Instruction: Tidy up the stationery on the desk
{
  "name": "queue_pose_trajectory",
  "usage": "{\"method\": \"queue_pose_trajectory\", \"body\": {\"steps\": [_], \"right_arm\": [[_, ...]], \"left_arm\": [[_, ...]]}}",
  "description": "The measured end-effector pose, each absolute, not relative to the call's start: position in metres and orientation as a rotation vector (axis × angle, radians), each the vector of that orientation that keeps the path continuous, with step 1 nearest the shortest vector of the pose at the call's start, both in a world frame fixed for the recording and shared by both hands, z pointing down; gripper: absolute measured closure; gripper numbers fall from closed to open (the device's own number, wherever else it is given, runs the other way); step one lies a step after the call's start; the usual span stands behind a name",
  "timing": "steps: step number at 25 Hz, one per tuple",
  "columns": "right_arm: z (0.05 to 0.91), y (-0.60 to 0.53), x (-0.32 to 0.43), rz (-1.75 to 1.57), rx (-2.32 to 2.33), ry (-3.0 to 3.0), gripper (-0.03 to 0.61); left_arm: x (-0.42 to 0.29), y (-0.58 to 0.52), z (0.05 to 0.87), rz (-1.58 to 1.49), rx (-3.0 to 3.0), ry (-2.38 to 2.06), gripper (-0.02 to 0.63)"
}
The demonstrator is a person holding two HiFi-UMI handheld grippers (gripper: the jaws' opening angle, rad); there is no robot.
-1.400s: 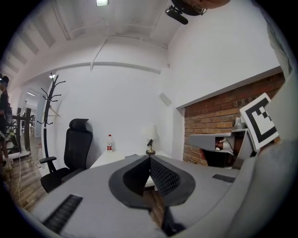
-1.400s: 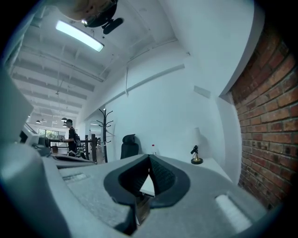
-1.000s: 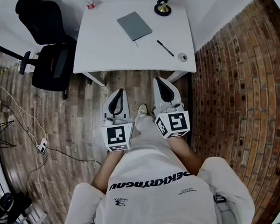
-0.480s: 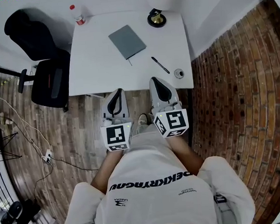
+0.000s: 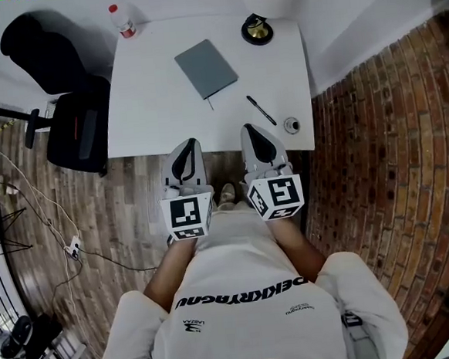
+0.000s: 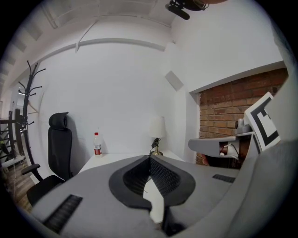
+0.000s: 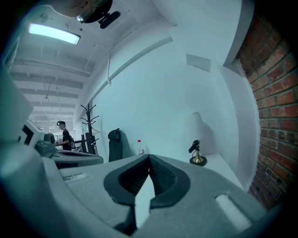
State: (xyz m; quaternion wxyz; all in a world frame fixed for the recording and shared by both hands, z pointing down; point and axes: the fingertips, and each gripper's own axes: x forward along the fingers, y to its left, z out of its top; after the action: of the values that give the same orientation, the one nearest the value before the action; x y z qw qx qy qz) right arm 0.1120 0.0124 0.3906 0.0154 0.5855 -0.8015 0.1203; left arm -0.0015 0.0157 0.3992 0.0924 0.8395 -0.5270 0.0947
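Right now the person is holding both tongs side by side in front of the white desk (image 5: 153,103), their tips showing against its near edge. The left tongs (image 5: 190,143) are sitting fully closed, jaw against jaw, with nothing gripped between them. The right tongs (image 5: 252,128) are likewise pressing shut on nothing. Neither is touching any stationery.

On the desk, a grey notebook (image 5: 206,68) is lying flat near the middle, turned slightly askew. A black pen (image 5: 262,110) is lying at an angle to the notebook's right, apart from it and nearer the front edge. A small round object (image 5: 291,125), too small to identify, is sitting just beside the pen near the front right corner.

At the back right a lamp (image 5: 257,30) is standing on a dark round base. At the back left corner a red-capped bottle (image 5: 122,20) is standing upright. A black office chair (image 5: 70,109) is sitting against the desk's left side on the wooden floor (image 5: 126,210). A brick wall (image 5: 377,147) is running along the right.
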Motion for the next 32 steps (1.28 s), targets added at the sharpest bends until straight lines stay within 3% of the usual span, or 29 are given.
{"method": "queue_pose_trajectory", "body": {"steps": [25,32], "right_arm": [[0.469,-0.136,0.083,0.591,1.752,-2.281,0.575],[0.499,-0.163,0.092,0.636,1.728,-2.233,0.551]], "left_arm": [[-0.021,-0.143,0.484,0.371,2.286,-1.325,0.614],[-0.009,-0.169,0.516,0.351,2.187,-1.254,0.540]]}}
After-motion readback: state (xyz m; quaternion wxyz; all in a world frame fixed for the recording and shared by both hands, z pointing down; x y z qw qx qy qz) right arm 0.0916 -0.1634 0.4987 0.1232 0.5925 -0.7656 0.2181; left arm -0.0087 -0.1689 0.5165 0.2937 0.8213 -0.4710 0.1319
